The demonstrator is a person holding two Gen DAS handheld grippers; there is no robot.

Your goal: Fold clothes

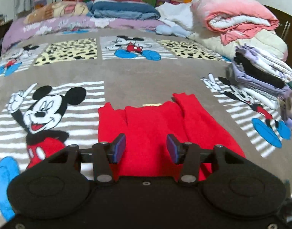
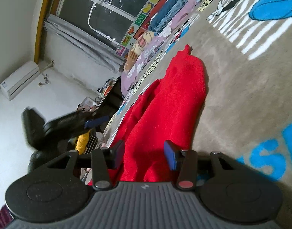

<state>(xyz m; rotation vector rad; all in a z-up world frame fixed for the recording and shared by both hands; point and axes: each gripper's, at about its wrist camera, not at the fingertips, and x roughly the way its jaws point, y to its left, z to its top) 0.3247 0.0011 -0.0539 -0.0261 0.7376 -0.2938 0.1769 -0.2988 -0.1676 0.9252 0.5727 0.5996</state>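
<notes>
Red knit fills the space ahead of both your tools: the red sweater [image 1: 155, 126] lies flat on the cartoon-mouse blanket [image 1: 127, 76] covering the bed, its sleeves already laid inward over the body and its collar at the far end, so its long axis runs straight away from your left gripper [image 1: 146, 148]. That gripper hovers over the near hem, roughly centred on the garment, jaws spread wide with nothing between them. Your right gripper [image 2: 144, 154] comes at the same sweater [image 2: 165, 105] tilted on its side along the right edge, also with jaws wide and empty, the cloth running from just under them out toward the folded sleeve tip. Both sit about equally close to the near hem, so any lengthwise fold would carry that hem away from you toward the collar. A stack of folded clothes [image 1: 260, 76] stands well apart on the right. Whether the sweater awaits another fold or is being smoothed, you cannot settle from this.
</notes>
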